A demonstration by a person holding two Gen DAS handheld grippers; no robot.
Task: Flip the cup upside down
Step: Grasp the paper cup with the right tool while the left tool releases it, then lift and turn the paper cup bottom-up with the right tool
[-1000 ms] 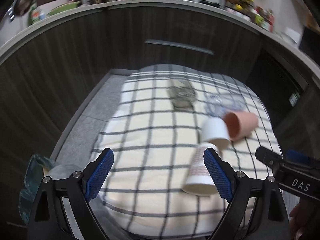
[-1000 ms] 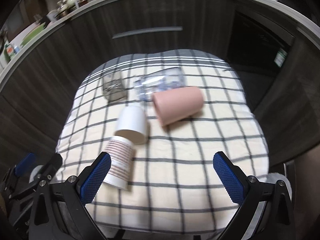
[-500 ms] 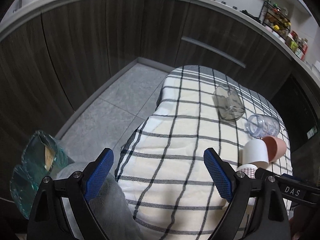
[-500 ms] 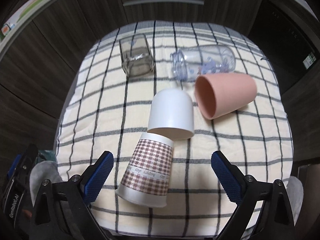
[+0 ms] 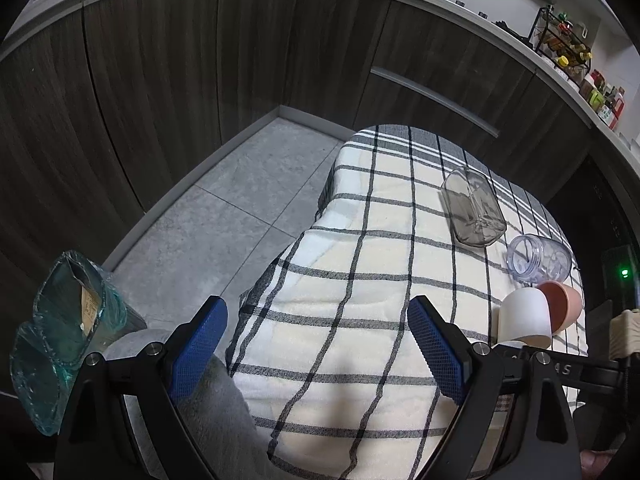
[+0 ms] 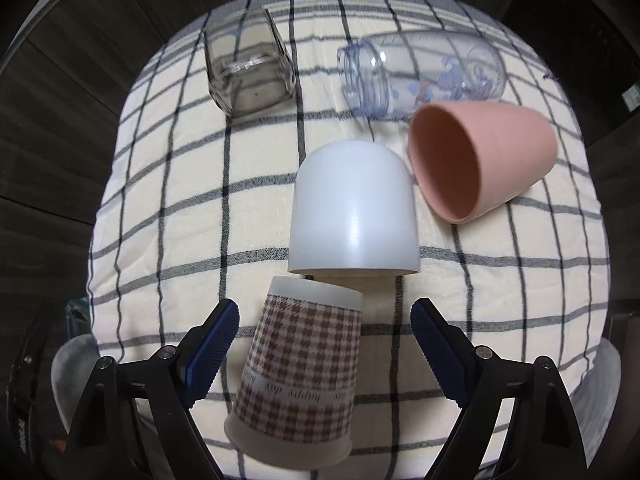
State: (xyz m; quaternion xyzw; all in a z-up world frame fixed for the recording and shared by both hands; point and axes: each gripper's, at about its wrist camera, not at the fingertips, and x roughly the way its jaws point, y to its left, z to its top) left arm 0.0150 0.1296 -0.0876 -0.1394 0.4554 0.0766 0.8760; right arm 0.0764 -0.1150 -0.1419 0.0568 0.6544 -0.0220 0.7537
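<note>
A houndstooth-patterned cup (image 6: 298, 376) lies on its side on the checked cloth (image 6: 160, 208), between the open fingers of my right gripper (image 6: 324, 344). Beyond it lie a white cup (image 6: 352, 208), a pink cup (image 6: 484, 160), a clear bottle (image 6: 420, 68) and a square glass (image 6: 250, 72), all on their sides. My left gripper (image 5: 318, 344) is open and empty over the cloth's left part. In the left wrist view the white cup (image 5: 524, 316), pink cup (image 5: 560, 304), bottle (image 5: 538, 258) and glass (image 5: 474, 208) lie at the right.
Dark wood cabinets (image 5: 160, 60) stand behind and left of the cloth-covered surface. Grey floor tiles (image 5: 224, 216) lie to the left. A teal plastic bag (image 5: 60, 340) sits on the floor at lower left. The right gripper's body (image 5: 560, 368) shows at the left wrist view's right edge.
My right gripper has moved down and forward, so the patterned cup now lies between its fingers. My left gripper has swung left and held there, away from the cups.
</note>
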